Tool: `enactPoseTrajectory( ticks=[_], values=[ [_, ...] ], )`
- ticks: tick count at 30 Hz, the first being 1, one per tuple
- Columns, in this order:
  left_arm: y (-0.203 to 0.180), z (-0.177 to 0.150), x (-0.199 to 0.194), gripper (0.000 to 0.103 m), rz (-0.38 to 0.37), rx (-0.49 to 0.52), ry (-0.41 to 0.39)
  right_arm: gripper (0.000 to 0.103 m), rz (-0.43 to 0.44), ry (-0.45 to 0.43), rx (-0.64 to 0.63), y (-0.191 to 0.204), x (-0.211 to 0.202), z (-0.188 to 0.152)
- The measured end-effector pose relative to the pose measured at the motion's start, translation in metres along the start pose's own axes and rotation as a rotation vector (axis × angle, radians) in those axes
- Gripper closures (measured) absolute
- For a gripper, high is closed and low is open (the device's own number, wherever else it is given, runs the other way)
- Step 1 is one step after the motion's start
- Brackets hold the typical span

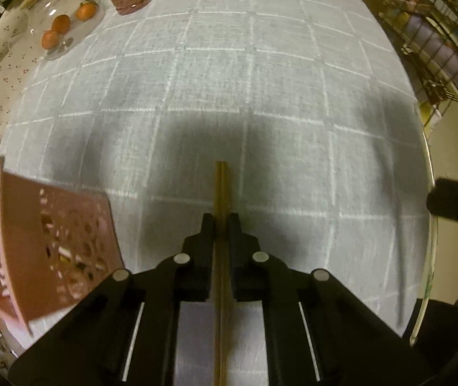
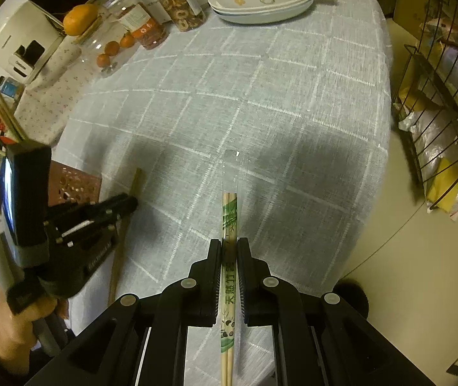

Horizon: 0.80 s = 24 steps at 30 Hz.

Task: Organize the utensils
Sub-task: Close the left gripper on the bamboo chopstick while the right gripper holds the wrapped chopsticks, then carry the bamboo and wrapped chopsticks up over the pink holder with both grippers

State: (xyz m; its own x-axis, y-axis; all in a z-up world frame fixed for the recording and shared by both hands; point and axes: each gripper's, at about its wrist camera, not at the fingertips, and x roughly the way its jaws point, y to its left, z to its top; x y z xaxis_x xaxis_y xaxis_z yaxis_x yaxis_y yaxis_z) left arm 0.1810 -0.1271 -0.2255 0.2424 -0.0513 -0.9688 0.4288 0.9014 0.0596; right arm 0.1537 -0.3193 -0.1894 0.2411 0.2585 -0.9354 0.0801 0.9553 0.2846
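Your left gripper (image 1: 220, 222) is clamped on a chopstick (image 1: 220, 189), its length running straight ahead. The pink basket (image 1: 52, 241) sits just left, so that arm's nearer. Your right gripper (image 2: 229, 246) pinches the wrapped chopsticks (image 2: 229, 218), well apart.

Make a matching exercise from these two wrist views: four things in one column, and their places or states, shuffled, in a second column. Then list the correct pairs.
Things
1. bare brown wooden chopsticks
2. pale bamboo chopsticks in a clear printed wrapper
3. pink perforated plastic basket
4. stacked white plates

Places or states
A. at the far end of the checked grey tablecloth
B. clamped in the right gripper
C. clamped in the left gripper
D. at the table's near left edge, beside the left gripper

Pairs: 1-C, 2-B, 3-D, 4-A
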Motion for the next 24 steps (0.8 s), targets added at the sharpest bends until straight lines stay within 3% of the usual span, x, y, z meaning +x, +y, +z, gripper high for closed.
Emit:
enactPoseTrajectory(
  ticks=[10, 24],
  values=[
    [-0.030, -0.045, -0.071, 0.093, -0.032, 0.096, -0.141, 0.093, 0.017, -0.080, -0.048, 0.023, -0.033, -0.012],
    [0.010, -0.072, -0.140, 0.093, -0.089, 0.099, -0.350, 0.093, 0.038, -0.195, -0.138, 0.070, -0.067, -0.028]
  ],
)
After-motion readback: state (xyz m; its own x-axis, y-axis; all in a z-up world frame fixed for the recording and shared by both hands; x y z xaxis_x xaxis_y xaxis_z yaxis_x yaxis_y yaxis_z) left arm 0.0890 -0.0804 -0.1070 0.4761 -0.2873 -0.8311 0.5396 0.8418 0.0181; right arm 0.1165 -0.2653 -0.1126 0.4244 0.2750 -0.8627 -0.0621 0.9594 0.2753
